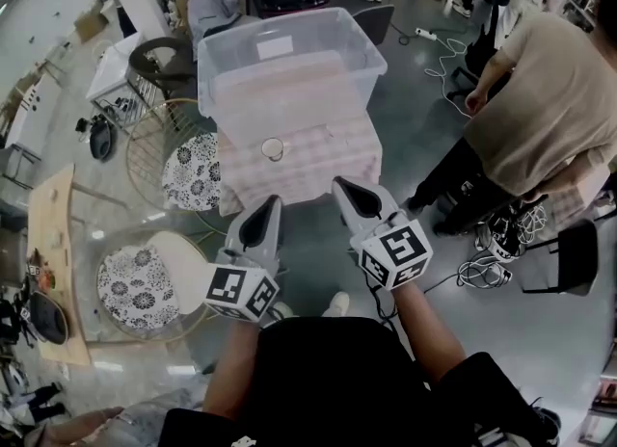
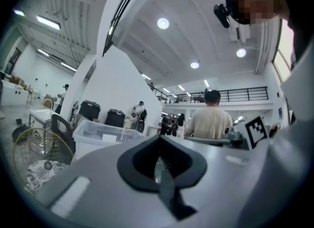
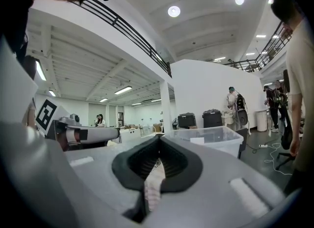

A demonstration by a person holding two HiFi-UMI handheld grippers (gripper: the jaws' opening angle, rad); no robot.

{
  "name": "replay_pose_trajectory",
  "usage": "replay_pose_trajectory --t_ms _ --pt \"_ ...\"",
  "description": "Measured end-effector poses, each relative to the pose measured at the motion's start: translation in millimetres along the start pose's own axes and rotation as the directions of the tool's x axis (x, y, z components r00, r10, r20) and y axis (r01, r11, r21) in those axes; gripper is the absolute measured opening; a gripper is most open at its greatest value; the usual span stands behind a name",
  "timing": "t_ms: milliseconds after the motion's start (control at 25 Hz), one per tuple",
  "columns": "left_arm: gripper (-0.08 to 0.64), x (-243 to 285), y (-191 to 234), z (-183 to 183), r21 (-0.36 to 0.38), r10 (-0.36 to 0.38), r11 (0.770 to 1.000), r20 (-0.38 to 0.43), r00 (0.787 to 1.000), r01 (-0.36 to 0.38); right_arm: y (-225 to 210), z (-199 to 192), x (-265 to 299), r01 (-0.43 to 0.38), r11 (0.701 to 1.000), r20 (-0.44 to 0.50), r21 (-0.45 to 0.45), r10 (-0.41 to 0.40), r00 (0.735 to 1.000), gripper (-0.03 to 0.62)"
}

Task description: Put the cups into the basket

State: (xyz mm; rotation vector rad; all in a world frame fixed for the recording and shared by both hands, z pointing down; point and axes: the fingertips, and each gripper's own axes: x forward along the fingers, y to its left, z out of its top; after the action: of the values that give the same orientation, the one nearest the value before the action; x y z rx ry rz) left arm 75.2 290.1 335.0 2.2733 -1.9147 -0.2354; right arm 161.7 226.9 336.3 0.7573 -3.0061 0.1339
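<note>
A small clear glass cup (image 1: 273,149) stands alone near the front of a table under a pale checked cloth (image 1: 328,161). Behind it on the same table sits a large clear plastic bin (image 1: 289,50), open at the top; it also shows as the bin (image 2: 98,133) and the bin (image 3: 211,136) in the gripper views. My left gripper (image 1: 269,203) (image 2: 158,138) and right gripper (image 1: 339,185) (image 3: 158,138) hover side by side just short of the table's front edge, pointing level at it. Both are shut with nothing between the jaws. In both gripper views the jaws hide the cup.
A person in a beige shirt (image 1: 549,98) stands right of the table, with cables (image 1: 492,264) on the floor nearby. Two round wire chairs with floral cushions (image 1: 190,170) (image 1: 135,286) sit to the left, plus a wooden table (image 1: 50,243) and a black chair (image 1: 159,55).
</note>
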Motion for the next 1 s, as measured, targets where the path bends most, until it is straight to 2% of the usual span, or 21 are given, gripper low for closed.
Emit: replay_pose_trajectory --t_ms 520,1000 --pt "0.006 23.7 -29.4 -17.1 0.016 0.031 0.999 -0.012 0.999 -0.031 -37.9 -7.2 -21.7 -0.026 1.0 0.006 0.002 0.026 1.0 0.002" --pt "0.006 41.1 -31.3 -20.9 0.016 0.05 0.999 -0.026 0.998 -0.05 -55.3 -14.3 -21.1 -0.036 0.999 -0.001 0.013 0.036 0.999 0.003"
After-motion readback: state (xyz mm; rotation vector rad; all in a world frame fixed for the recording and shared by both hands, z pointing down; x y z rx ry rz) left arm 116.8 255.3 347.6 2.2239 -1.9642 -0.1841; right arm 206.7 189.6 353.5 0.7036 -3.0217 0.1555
